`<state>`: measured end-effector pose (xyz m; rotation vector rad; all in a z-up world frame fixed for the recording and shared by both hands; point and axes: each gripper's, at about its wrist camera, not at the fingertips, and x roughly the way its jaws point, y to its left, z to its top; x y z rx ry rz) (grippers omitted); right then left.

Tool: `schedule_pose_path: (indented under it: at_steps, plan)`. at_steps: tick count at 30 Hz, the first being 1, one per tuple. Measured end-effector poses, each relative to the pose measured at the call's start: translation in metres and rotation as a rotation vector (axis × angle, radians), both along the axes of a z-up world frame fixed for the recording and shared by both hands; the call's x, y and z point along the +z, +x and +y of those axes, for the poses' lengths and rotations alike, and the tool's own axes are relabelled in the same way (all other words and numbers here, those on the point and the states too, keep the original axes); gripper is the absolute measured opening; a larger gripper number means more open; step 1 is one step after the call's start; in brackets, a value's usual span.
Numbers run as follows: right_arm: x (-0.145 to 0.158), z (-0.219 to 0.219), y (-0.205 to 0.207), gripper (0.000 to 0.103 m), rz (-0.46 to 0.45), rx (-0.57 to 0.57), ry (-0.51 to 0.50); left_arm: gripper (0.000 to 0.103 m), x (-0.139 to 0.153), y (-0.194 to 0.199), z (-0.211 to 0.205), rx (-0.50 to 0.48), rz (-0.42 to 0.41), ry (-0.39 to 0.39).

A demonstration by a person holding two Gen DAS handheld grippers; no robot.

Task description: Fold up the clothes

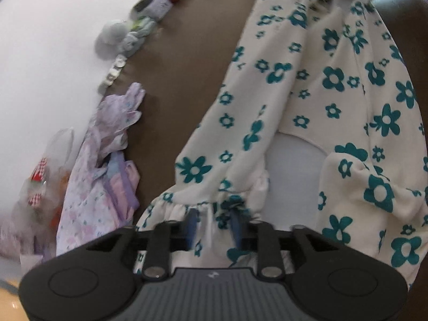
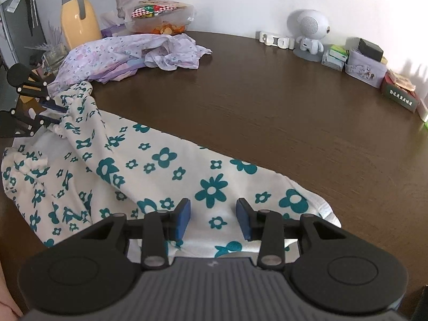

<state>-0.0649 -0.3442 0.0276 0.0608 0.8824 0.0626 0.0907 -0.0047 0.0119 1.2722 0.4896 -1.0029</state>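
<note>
Dark wooden surface (image 2: pixel 267 112) meets a white wall; beyond the right fingers (image 2: pixel 214 219) stand a small white robot figure (image 2: pixel 310 34) and little boxes (image 2: pixel 366 64), a lilac garment (image 2: pixel 128 53) far left; nothing blocks either gripper; the floral garment (image 2: pixel 165 165) lies beneath both, long axis running from the right fingers, spread and empty, to the left fingers (image 1: pixel 214 224), parted around its gathered hem.

A wide bare stretch of the table (image 2: pixel 267 112) lies open beyond the floral garment (image 2: pixel 165 165). Its far edge is lined with a white figurine (image 2: pixel 310 34) and small boxes (image 2: pixel 363 64), and a lilac clothes heap (image 2: pixel 128 56) blocks the far-left corner.
</note>
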Motion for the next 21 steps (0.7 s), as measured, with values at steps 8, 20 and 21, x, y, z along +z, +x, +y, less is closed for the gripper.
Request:
schedule_pose_path:
  at_steps: [8,20,21]
  plan:
    - [-0.003,-0.001,0.000,0.040,-0.002,-0.006,0.005,0.035,0.005,0.011,0.005,0.034,0.084,-0.003]
    - [-0.009,0.000,-0.003,0.042,0.004,-0.005,0.007,0.001,0.018,0.018,0.024,0.152,0.135,-0.176]
    - [-0.010,0.001,-0.003,0.043,0.004,-0.003,0.002,0.001,0.024,0.012,0.027,0.154,0.097,-0.201]
